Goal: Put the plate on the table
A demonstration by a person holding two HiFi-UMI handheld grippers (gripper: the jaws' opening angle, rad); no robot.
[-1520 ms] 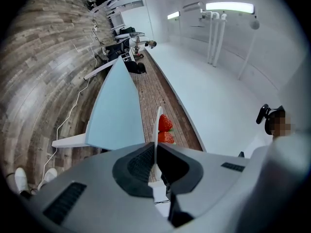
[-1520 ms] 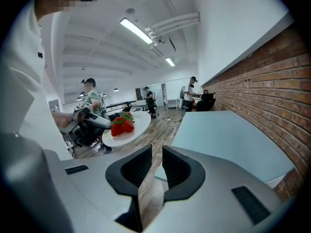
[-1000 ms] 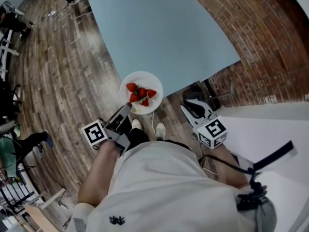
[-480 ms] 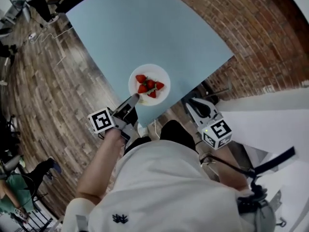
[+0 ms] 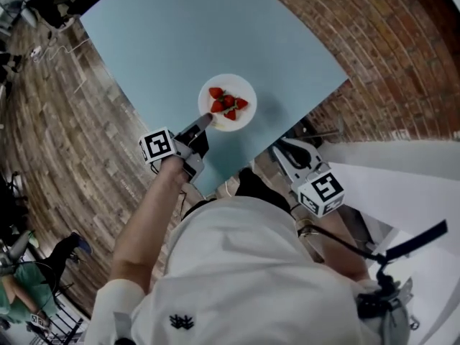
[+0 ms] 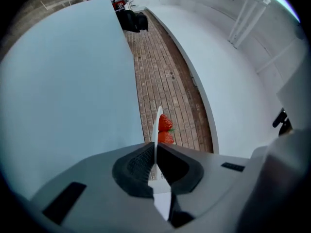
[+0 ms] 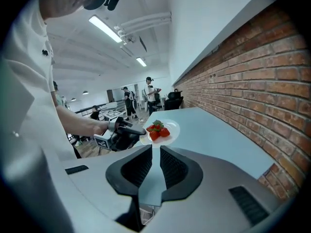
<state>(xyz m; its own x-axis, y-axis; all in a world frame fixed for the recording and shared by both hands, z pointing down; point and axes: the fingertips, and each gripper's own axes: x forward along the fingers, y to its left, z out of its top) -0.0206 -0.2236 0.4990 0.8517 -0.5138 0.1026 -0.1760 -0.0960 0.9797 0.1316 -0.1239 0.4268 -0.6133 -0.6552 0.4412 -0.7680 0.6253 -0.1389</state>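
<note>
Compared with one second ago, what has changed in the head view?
The left gripper carried the plate with strawberries forward, from over the wooden floor to over the blue table. Unchanged: its grip on the plate's rim; the right gripper holds nothing.

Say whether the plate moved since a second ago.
Yes. In the left gripper, the plate moved from beyond the edge of the table to above it.
</note>
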